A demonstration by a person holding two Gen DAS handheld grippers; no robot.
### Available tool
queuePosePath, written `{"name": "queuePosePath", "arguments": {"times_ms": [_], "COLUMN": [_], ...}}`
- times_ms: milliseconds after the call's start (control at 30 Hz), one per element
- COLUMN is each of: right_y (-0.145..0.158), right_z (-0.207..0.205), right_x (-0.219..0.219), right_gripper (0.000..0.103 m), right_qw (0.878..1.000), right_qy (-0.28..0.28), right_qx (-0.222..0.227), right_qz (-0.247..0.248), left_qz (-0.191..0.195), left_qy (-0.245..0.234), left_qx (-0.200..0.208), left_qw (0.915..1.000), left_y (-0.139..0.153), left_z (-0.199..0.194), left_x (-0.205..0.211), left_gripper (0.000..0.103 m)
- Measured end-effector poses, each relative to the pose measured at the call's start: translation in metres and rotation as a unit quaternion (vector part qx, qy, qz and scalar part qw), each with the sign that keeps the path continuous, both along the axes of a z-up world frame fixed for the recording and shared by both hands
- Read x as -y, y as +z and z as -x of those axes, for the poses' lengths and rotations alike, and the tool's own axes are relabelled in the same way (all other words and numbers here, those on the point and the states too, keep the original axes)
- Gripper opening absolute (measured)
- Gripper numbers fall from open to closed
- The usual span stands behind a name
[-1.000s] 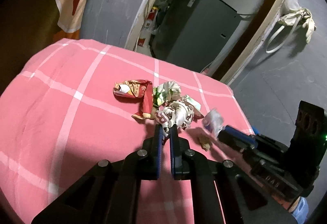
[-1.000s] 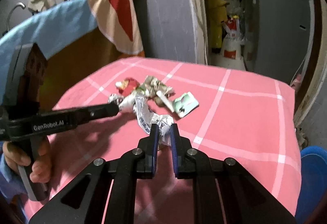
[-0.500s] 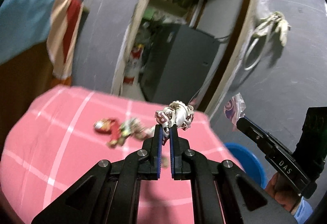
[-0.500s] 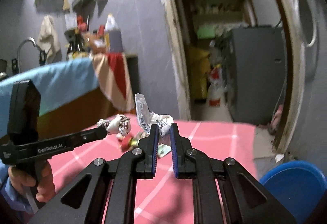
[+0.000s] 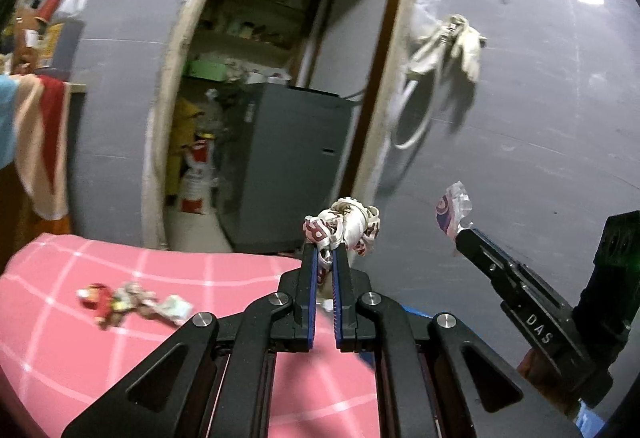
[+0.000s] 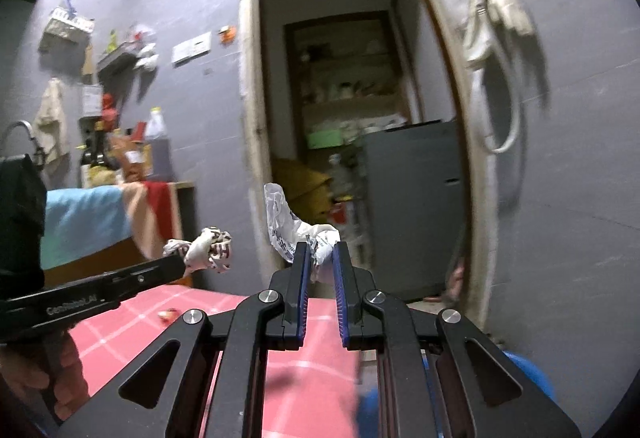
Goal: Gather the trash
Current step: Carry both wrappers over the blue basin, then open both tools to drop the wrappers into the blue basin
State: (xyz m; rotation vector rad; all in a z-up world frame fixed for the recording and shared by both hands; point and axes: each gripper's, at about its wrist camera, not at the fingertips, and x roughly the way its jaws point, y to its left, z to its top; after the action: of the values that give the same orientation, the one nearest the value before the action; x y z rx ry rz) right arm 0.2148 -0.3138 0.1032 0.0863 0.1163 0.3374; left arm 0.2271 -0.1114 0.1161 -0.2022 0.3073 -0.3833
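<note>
A crumpled white wrapper with red lettering (image 5: 344, 226) sits pinched at the tips of the left gripper (image 5: 325, 258), bunched above and to the right of its blue pads, held in the air over the pink checked tablecloth (image 5: 80, 338). Only the left wrist view shows the trash pile (image 5: 132, 302) lying on the cloth — red, pale and green scraps, blurred. The right wrist view shows the second piece: a white printed wrapper (image 6: 288, 230), clamped in the right gripper (image 6: 320, 258) and standing up past its tips — plus a blue bin (image 6: 532, 378) at lower right, partly hidden.
</note>
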Motion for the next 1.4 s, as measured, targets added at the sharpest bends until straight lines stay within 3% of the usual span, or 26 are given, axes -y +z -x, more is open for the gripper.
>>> {"name": "queuePosePath", "arguments": {"times_ms": [233, 400, 700, 1033, 1400], "right_y": [-0.009, -0.025, -0.051, -0.068, -0.071], "right_z": [0.002, -0.009, -0.028, -0.041, -0.048], "right_x": [0.045, 0.077, 0.098, 0.102, 0.107], "right_gripper": [0.01, 0.01, 0.011, 0.012, 0.024], "right_qw": [0.997, 0.989, 0.973, 0.961, 0.956], "right_qy": [-0.07, -0.108, -0.128, -0.133, -0.138], "right_qx": [-0.033, -0.098, -0.186, -0.237, -0.252], "right_qz": [-0.009, -0.029, -0.046, -0.056, -0.066], "left_qz": [-0.008, -0.018, -0.028, -0.024, -0.028], "left_qy": [-0.041, -0.061, -0.08, -0.088, -0.088], "left_qx": [-0.022, -0.066, -0.152, -0.228, -0.241], "left_qw": [0.9989, 0.9958, 0.9848, 0.9694, 0.966], "left_y": [-0.008, -0.024, -0.058, -0.085, -0.09], "left_z": [-0.015, -0.029, -0.052, -0.081, -0.09], "left_x": [0.053, 0.08, 0.103, 0.114, 0.116], "left_gripper": [0.005, 0.005, 0.005, 0.007, 0.019]}}
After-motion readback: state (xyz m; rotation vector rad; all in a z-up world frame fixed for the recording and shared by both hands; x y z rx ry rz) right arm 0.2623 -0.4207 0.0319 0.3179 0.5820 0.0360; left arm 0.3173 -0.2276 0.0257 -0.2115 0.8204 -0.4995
